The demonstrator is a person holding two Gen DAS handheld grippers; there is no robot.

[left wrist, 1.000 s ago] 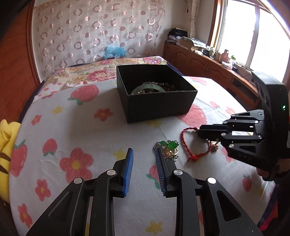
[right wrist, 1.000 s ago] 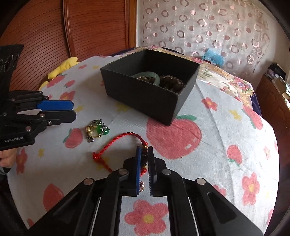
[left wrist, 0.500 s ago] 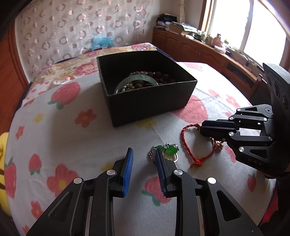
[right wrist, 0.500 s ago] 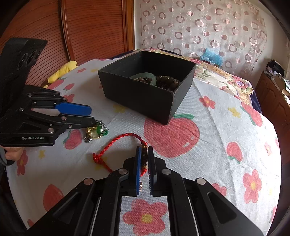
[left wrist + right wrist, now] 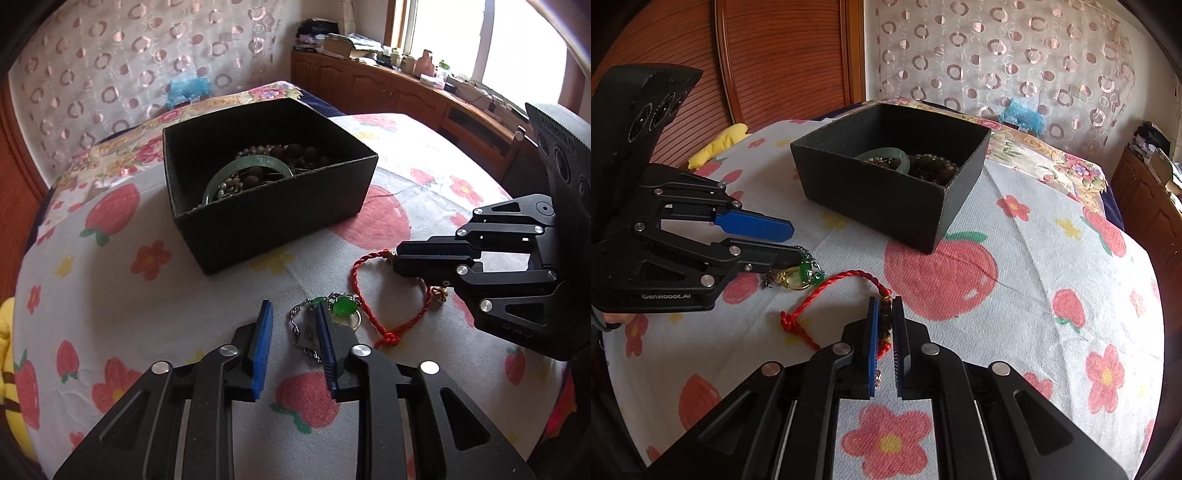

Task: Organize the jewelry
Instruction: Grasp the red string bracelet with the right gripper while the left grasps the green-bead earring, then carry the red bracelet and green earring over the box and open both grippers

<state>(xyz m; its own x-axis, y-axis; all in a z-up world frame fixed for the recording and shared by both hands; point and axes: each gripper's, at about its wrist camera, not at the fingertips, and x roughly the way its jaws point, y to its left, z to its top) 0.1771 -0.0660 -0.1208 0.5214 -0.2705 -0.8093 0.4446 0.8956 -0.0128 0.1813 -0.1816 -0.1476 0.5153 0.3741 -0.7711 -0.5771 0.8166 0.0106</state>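
A green-stone pendant on a silver chain (image 5: 345, 305) (image 5: 805, 271) lies on the fruit-print cloth. My left gripper (image 5: 292, 314) (image 5: 794, 242) hovers right at it with its jaws closing. The chain lies between the blue pads without being pressed, and the right finger covers part of the pendant. Just right of the pendant lies a red cord bracelet (image 5: 354, 277) (image 5: 846, 275), and my right gripper (image 5: 885, 306) (image 5: 397, 258) is shut on its beaded end. Behind stands an open black box (image 5: 273, 218) (image 5: 879, 206) holding a jade bangle (image 5: 255, 160) and dark beads (image 5: 934, 166).
A yellow plush (image 5: 5, 332) (image 5: 716, 146) sits at the table's left edge. The round table drops off on all sides. A floral bed and a blue bag (image 5: 188, 90) lie behind the box. Wooden cabinets (image 5: 388, 88) run under the window.
My left gripper has slid towards the pendant, so its right finger now overlaps it, and its jaws have narrowed. The right gripper has stayed shut on the red bracelet.
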